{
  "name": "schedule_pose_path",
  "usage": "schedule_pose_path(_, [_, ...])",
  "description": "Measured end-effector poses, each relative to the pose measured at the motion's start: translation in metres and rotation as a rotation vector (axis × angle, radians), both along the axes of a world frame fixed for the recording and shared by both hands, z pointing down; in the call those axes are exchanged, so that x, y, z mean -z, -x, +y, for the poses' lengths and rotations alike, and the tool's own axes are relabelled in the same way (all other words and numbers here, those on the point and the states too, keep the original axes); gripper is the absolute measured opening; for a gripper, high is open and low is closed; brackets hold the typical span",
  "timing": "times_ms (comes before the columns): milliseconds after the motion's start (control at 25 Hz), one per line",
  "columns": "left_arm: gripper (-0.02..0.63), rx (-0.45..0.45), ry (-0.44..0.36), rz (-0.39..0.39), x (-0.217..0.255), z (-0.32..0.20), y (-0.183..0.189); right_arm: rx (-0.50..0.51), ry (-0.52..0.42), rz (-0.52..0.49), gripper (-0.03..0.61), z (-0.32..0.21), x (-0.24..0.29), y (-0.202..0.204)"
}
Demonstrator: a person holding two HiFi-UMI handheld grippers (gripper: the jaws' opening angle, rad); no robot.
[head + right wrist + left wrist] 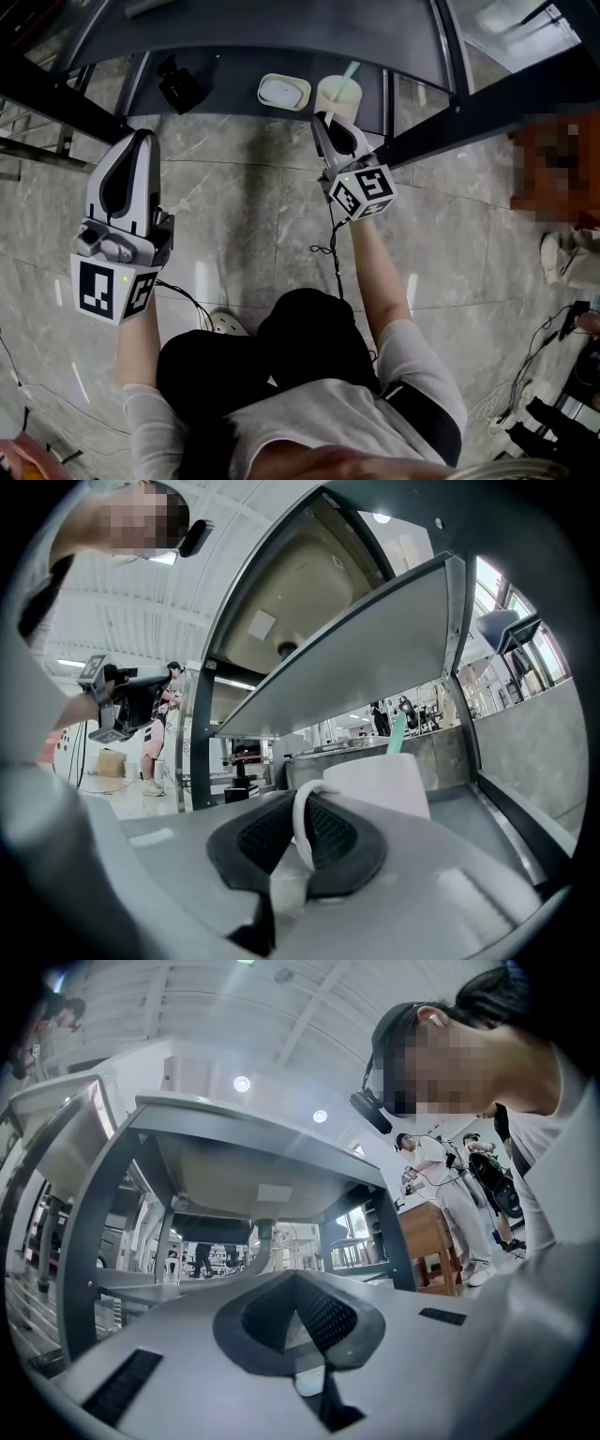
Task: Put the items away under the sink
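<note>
My right claw [328, 129] is pinched narrow on the handle [298, 825] of the cup [338, 94]; the cup stands upright straight ahead of the jaws, over the shelf [230, 89] near its front edge, just right of the dish [283, 91]; whether its base touches the shelf I cannot tell; I judge the release turns on that. My left claw [139, 141] is closed and empty, short of the shelf.

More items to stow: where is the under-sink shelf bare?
Bare shelf lies between the black object and the white dish. Crowded: dish and mug, held by the right hand-held gripper, are close together. A strip right of the mug is also free.
</note>
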State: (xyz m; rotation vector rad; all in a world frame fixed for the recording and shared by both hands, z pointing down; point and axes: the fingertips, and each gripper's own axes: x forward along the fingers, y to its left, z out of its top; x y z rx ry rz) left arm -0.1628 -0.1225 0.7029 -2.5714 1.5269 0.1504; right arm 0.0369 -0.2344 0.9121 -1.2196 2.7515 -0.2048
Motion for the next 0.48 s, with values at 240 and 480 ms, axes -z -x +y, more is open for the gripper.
schedule_pose_path(240, [0.008, -0.001, 0.007, -0.004, -0.003, -0.002, 0.0, -0.005, 0.001, 0.006, 0.031, -0.006, -0.004, 0.0])
schedule_pose_path(480, [0.008, 0.002, 0.013, -0.005, -0.006, -0.003, 0.002, -0.019, -0.006, 0.006, 0.031, -0.014, -0.005, -0.001])
